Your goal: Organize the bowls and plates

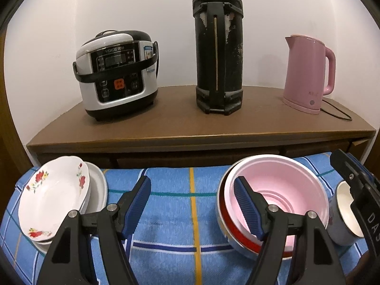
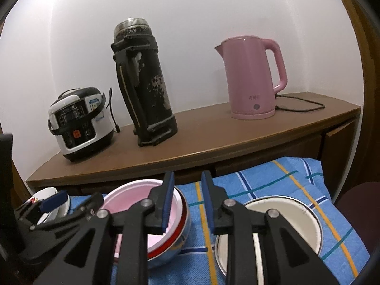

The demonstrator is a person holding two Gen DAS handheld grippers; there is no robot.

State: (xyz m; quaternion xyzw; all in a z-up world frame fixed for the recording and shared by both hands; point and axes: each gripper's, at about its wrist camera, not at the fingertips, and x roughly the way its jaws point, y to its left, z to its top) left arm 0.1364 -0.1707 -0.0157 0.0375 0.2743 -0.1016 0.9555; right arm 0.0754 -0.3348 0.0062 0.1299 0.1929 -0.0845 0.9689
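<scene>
Only the left view fully shows the white flower-printed plates (image 1: 53, 194) at the checked blue cloth's (image 1: 173, 216) left edge; the left gripper (image 1: 192, 204) gapes empty. The right gripper (image 2: 187, 201), parted slightly and empty, hangs between the pink plastic bowl (image 2: 133, 204) and the cream enamel bowl (image 2: 285, 223).

Worktop (image 1: 166, 123) runs along back wall w/ three things in a row: rice cooker (image 1: 116, 76) at left, tall flask (image 1: 218, 47) in middle, kettle (image 1: 308, 76) at right, its cord (image 1: 337, 111) trailing off to the right. In front of & lower than worktop lies a checked cloth (image 1: 171, 213). On cloth, far left: stack of plates (image 1: 54, 197), top one tilted. Right of centre: nested bowls (image 1: 273, 201), smaller one inside larger. Just right of those, an enamel mug (image 2: 285, 223), near but apart from bowls. Left tool (image 1: 192, 206) hangs over cloth btwn plates & bowls, its right finger over the bowls' rim. Right tool (image 2: 187, 201) sits btwn bowls & mug.
</scene>
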